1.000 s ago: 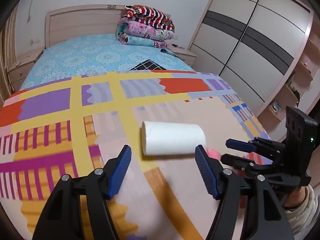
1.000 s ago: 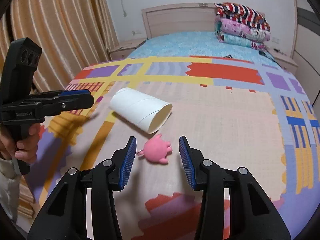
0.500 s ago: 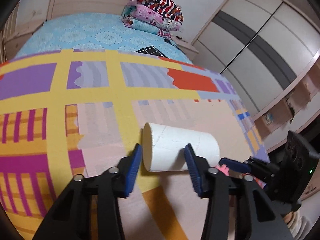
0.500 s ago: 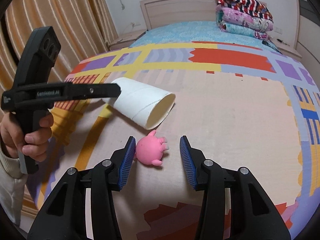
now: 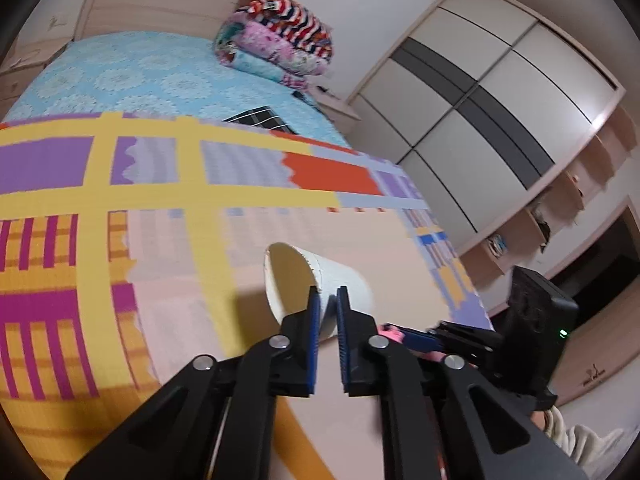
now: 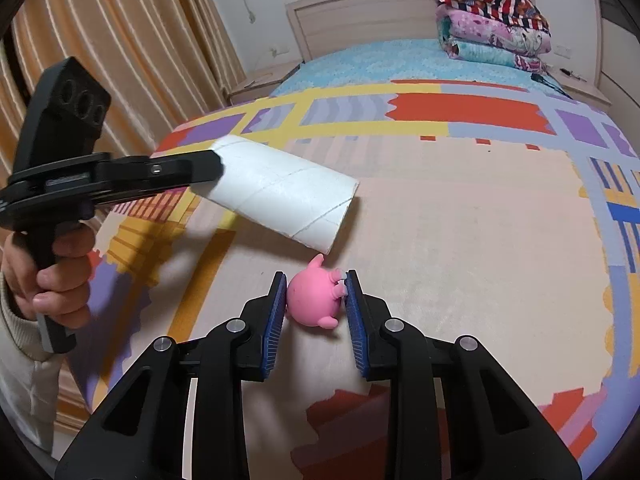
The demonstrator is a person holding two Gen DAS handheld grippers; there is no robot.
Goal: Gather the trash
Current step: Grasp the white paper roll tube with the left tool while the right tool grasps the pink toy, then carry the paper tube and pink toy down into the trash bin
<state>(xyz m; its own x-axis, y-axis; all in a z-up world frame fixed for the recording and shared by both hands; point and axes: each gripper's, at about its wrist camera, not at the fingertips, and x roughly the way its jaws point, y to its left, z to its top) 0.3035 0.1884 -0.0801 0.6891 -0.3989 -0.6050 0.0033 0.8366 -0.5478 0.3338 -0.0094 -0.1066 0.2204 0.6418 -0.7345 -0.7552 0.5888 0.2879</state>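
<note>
Left wrist view — left gripper (image 5: 328, 304) jaws pinch the cardboard tube (image 5: 320, 284) wall.
Light, crushable; right gripper (image 6: 316, 296) jaws squeeze the pink rubber toy (image 6: 312, 296) — soft.

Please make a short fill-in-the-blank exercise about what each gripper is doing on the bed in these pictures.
1. The left gripper is shut on the wall of the white ____.
2. The right gripper is closed on a ____ toy pig.
3. The tube is ____ at both ends.
4. Folded quilts are stacked by the ____.

Missing words: tube; pink; open; headboard
</note>
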